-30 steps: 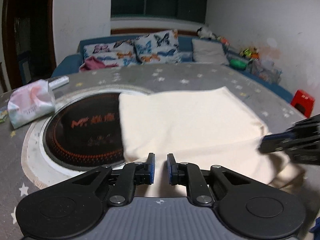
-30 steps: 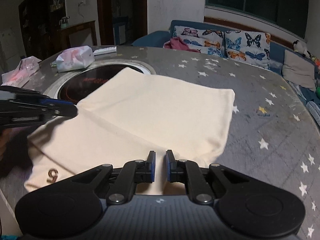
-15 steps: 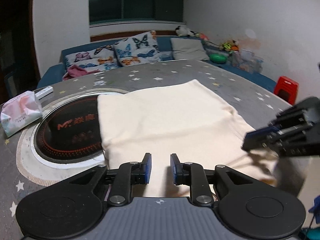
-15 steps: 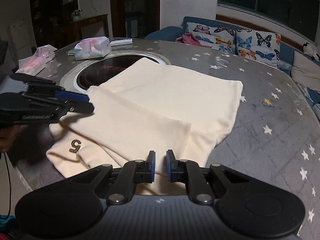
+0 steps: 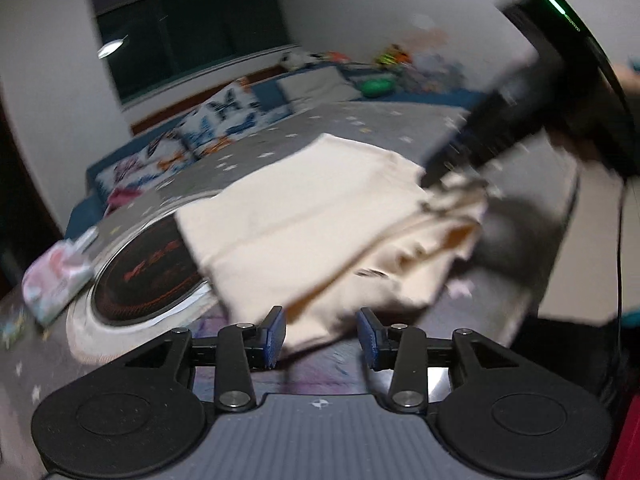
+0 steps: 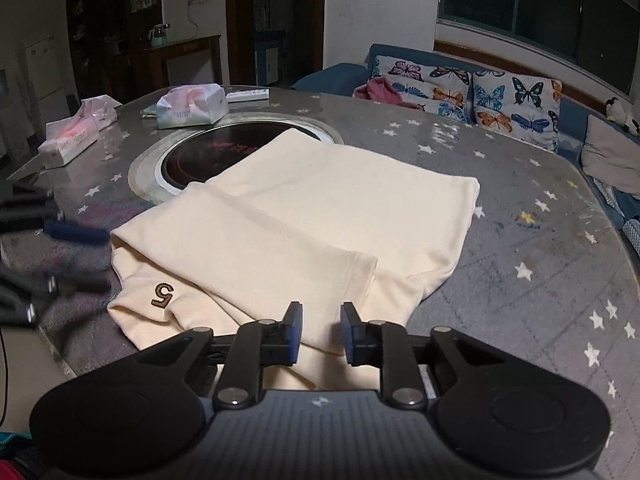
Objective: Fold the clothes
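Observation:
A cream garment (image 6: 340,216) lies folded on the grey star-patterned table (image 6: 520,240), its near layer bearing a brown "5" (image 6: 162,294). My right gripper (image 6: 322,332) is open at the garment's near edge, with cloth showing in the gap between its blue pads. The left wrist view is motion-blurred. There my left gripper (image 5: 322,336) stands open just short of the garment (image 5: 312,216), holding nothing. The right gripper's dark body (image 5: 500,132) reaches down to rumpled cloth at the right. In the right wrist view the left gripper (image 6: 76,232) is a blur at the far left.
A round black cooktop (image 6: 224,152) set in the table is partly covered by the garment. Tissue packs (image 6: 192,106) (image 6: 72,136) and a remote (image 6: 248,95) sit at the table's far left. A sofa with butterfly cushions (image 6: 516,104) runs behind. The table edge is near left.
Both grippers went from shut to open. The left gripper pulled back off the cloth and swung, blurring its view. The right gripper drew back to the garment's near edge.

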`<state>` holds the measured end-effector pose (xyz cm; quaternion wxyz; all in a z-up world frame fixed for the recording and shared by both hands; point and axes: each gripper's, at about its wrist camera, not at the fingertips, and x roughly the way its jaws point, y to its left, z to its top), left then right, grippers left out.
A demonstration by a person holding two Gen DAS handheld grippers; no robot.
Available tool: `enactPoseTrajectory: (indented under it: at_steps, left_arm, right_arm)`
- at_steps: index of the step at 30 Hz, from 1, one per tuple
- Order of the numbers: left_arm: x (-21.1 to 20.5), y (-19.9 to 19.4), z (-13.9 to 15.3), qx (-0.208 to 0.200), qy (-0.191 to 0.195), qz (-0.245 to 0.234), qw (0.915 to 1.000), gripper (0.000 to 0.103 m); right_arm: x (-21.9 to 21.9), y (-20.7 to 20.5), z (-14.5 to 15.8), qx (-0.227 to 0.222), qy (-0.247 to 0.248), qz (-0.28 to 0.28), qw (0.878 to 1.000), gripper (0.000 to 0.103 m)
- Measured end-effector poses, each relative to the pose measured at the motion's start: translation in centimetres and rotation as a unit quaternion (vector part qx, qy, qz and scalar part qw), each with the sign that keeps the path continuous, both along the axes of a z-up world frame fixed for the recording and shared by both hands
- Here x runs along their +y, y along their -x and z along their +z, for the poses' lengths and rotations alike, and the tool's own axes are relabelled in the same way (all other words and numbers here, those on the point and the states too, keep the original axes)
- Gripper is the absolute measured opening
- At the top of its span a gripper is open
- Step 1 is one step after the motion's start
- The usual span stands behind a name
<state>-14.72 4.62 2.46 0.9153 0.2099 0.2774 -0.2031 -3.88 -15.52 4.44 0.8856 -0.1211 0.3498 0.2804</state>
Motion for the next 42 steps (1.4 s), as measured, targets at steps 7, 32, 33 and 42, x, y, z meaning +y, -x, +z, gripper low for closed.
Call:
enactPoseTrajectory:
  at_steps: [7, 32, 33, 42]
  left_arm:
    - [-2.0, -0.5, -1.7, -0.035, -0.026, -0.024, 0.9988, 0.042]
    - [0.1, -9.9, 0.9, 0.022, 0.083, 0.020, 0.9961, 0.009]
    - [0.2, -9.7, 0.8, 0.022, 0.085, 0.020, 0.9959, 0.009]
    - [1.1, -5.9, 0.1, -0.003, 0.054, 0.011, 0.9985, 0.043]
  right_arm:
    - [-0.6, 0.9, 1.2, -0.017, 0.006, 0.004, 1.000, 0.033]
    - [2.4, 1.9, -0.6, -0.056, 0.060, 0.113, 0.990, 0.045]
    - [2.7, 1.7, -1.0, -0.053, 0.063, 0.115, 0.990, 0.040]
    - [2.5, 0.9, -1.2, -0.042, 0.048, 0.117, 0.991, 0.011]
